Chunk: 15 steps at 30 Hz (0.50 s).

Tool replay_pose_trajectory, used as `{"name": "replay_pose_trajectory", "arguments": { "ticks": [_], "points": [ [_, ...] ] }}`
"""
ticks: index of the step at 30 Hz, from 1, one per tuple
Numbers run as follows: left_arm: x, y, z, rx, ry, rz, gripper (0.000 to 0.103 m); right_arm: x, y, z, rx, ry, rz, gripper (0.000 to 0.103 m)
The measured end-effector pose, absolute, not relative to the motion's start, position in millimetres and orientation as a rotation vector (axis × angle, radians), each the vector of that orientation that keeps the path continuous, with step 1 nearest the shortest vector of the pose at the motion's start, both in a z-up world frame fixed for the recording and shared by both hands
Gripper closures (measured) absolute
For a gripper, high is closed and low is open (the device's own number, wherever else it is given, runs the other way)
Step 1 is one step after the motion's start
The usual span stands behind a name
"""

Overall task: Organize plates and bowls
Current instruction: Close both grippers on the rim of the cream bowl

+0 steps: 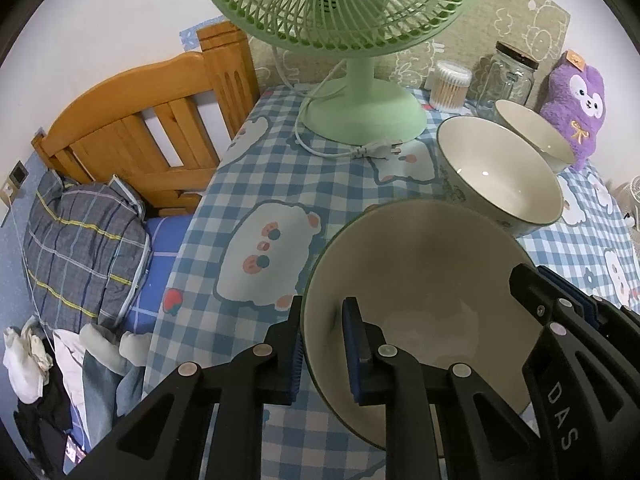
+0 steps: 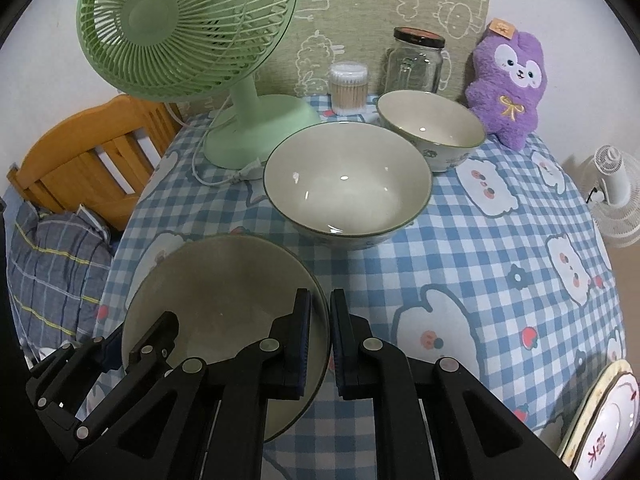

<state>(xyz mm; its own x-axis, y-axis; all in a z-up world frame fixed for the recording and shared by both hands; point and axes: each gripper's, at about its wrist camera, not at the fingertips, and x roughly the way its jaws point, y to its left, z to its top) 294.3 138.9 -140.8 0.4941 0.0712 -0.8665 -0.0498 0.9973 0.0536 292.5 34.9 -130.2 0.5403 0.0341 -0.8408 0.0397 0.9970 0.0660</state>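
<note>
Both grippers were clamped on the nearest bowl [image 2: 224, 312]: the left gripper [image 1: 324, 352] pinched its left rim between the pads, and the right gripper [image 2: 320, 344] pinched its right rim. Just beyond the fingertips, a larger bowl [image 2: 347, 196] stood on the checked tablecloth [image 2: 480, 264], with a smaller bowl [image 2: 430, 128] behind it to the right. Farther back stood a green fan [image 2: 188, 32], a glass jar [image 2: 416, 60] and a purple plush toy [image 2: 508, 84].

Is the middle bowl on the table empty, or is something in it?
Empty. The middle bowl sits upright on the checked tablecloth, and its pale inside shows only light reflections in both views.
</note>
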Motion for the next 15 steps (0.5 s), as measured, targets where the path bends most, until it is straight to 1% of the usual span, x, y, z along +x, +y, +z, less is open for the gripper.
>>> {"name": "replay_pose_trajectory", "arguments": {
  "ticks": [15],
  "points": [
    [273.7, 119.8, -119.0, 0.041, 1.018, 0.020, 0.088, 262.2, 14.9, -105.4, 0.109, 0.973, -0.065, 0.090]
  ]
}}
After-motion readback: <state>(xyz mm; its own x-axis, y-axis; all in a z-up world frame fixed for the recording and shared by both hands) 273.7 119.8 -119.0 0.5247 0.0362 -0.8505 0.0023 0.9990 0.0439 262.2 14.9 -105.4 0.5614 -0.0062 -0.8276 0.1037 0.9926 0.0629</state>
